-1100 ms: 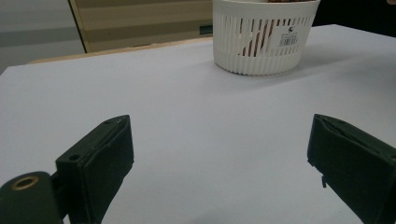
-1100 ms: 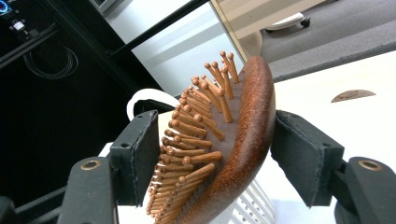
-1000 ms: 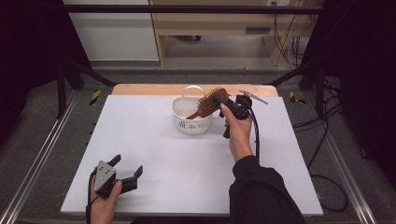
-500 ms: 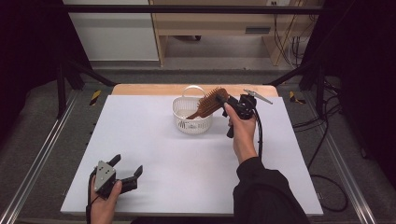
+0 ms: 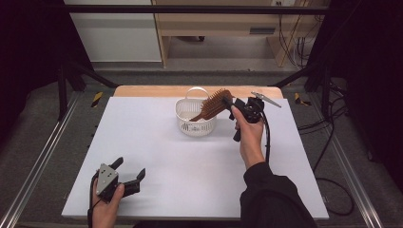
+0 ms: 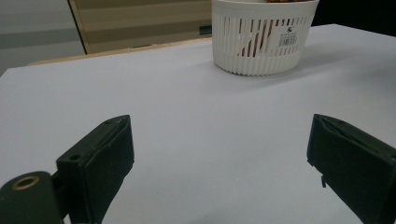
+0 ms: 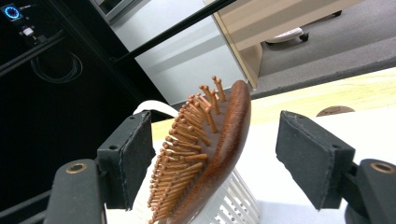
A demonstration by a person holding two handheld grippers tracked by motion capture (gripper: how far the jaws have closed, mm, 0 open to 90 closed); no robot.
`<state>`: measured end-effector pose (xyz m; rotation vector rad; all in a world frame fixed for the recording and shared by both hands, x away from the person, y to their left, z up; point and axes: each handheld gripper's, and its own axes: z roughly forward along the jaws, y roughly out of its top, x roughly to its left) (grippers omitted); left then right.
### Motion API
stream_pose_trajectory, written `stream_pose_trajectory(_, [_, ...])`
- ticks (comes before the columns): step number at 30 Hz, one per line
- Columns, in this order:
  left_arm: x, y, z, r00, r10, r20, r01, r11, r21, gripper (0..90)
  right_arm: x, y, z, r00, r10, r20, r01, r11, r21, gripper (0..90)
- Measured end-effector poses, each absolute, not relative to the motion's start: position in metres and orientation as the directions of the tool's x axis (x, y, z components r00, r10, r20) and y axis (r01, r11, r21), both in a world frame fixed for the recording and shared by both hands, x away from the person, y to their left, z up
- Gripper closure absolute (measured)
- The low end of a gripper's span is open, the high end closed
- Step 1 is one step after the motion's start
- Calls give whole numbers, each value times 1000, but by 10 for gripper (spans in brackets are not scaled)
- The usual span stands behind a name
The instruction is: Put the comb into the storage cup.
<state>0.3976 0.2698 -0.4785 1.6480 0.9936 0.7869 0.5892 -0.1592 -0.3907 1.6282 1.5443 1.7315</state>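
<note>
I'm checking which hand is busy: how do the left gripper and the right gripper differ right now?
The left gripper sits low at the near left of the white table, fingers wide with nothing between them. The right gripper is raised beside the white slotted plastic basket, with the brown wooden bristle hairbrush between its fingers, which have just been opening. A gap shows on the brush's right. Both have black fingers.

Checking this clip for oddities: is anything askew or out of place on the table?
Yes: the wooden hairbrush stands tilted in the white basket, handle down, its head jutting over the rim. The right gripper brackets it with open jaws that have just been opening.
</note>
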Motion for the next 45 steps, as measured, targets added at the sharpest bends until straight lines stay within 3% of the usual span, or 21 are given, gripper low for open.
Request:
stream_pose_trajectory(12, [398,272,-478,430,902,23,231,-134,964,79,576,-171,-383,-318,793,520,410,-379,829,262])
stream_pose_trajectory(26, [397,275,-477,438,899,25,206,-127,970,71,571,-172,-361,-367,826,429,382,-286,879,229])
stream_pose_trajectory(38, [394,284,-473,485,875,-15,161,-72,984,23,567,-176,-343,-408,848,338,342,-201,918,89])
stream_pose_trajectory(45, [384,280,-466,510,857,69,82,-128,988,26,559,-181,-339,-440,835,330,338,-187,923,79])
